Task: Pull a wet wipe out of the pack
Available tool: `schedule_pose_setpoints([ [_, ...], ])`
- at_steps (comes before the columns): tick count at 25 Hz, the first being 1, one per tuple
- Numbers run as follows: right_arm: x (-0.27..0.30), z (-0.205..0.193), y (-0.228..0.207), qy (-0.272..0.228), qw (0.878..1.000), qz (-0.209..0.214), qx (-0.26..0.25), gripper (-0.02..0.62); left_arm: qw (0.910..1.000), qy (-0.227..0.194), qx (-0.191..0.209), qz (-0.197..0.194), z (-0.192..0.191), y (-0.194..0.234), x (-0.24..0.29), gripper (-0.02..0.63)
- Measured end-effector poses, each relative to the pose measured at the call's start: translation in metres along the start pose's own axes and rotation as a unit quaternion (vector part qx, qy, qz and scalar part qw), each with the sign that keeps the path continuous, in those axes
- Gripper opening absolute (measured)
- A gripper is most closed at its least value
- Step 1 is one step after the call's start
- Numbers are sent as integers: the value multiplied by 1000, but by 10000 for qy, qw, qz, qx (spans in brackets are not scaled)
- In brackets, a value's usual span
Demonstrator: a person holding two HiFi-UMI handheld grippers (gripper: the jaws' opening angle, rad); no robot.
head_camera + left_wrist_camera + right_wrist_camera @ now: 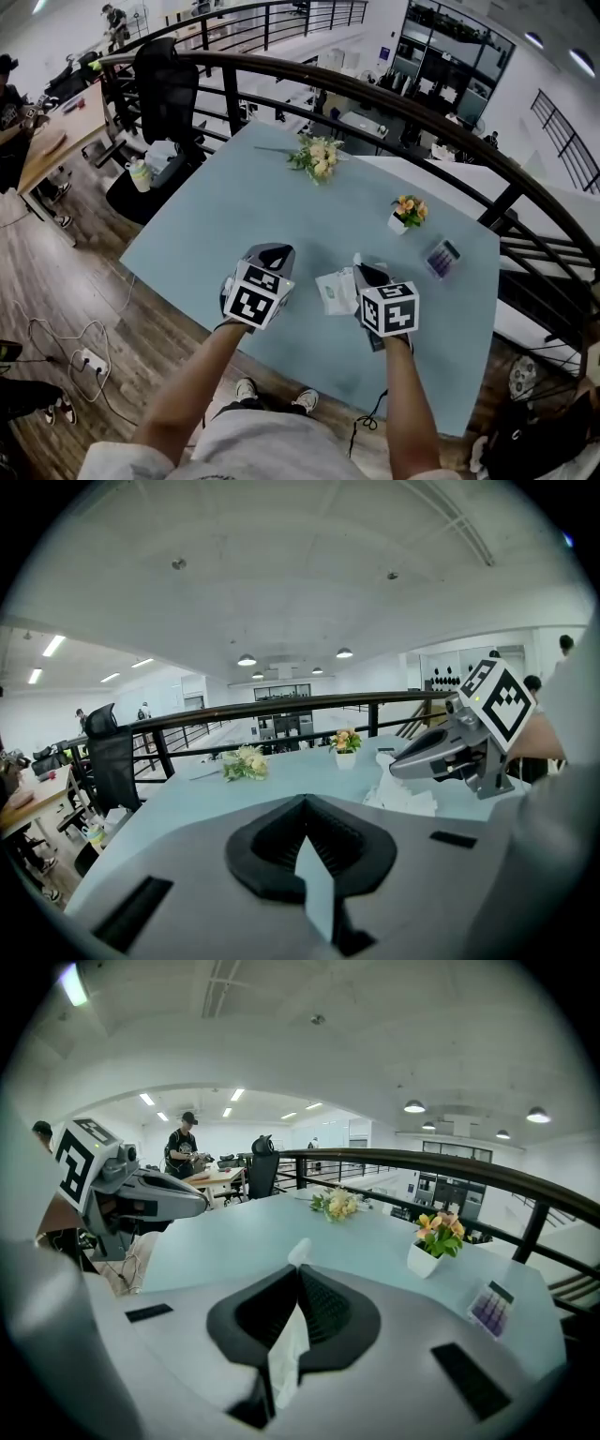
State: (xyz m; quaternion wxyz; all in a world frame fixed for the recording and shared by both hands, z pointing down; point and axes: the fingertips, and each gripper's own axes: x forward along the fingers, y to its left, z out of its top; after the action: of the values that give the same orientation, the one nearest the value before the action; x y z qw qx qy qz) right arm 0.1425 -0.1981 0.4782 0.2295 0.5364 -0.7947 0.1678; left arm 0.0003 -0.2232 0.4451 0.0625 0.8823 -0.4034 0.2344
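Note:
The wet wipe pack [335, 292], white with a green label, lies on the pale blue table [206, 225] just left of my right gripper [362, 272]. That gripper [298, 1271] is shut on a white wet wipe [299, 1252]; the wipe's tip pokes out past the jaw tips and the rest hangs down behind them. In the left gripper view the right gripper [448, 752] hovers over the pack's crumpled white top [405, 796]. My left gripper [275, 253] hangs left of the pack, apart from it. Its jaws [302, 802] meet at the tips with nothing seen between them.
A loose flower bouquet [317, 157] lies at the table's far side. A small white pot of flowers [406, 214] and a purple-topped item [442, 258] stand at the right. A black railing [394, 103] curves behind the table, with an office chair [169, 94] at the left.

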Motion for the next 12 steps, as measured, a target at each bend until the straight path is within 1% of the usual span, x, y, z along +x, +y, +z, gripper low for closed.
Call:
schedule_pose_setpoints([
  [5, -1, 13, 12, -116, 9999, -21, 65, 11, 10000, -71, -22, -17, 2, 11, -8, -6],
  [12, 0, 37, 30, -339, 9994, 21, -35, 11, 9998, -202, -47, 69, 7, 28, -19, -6],
])
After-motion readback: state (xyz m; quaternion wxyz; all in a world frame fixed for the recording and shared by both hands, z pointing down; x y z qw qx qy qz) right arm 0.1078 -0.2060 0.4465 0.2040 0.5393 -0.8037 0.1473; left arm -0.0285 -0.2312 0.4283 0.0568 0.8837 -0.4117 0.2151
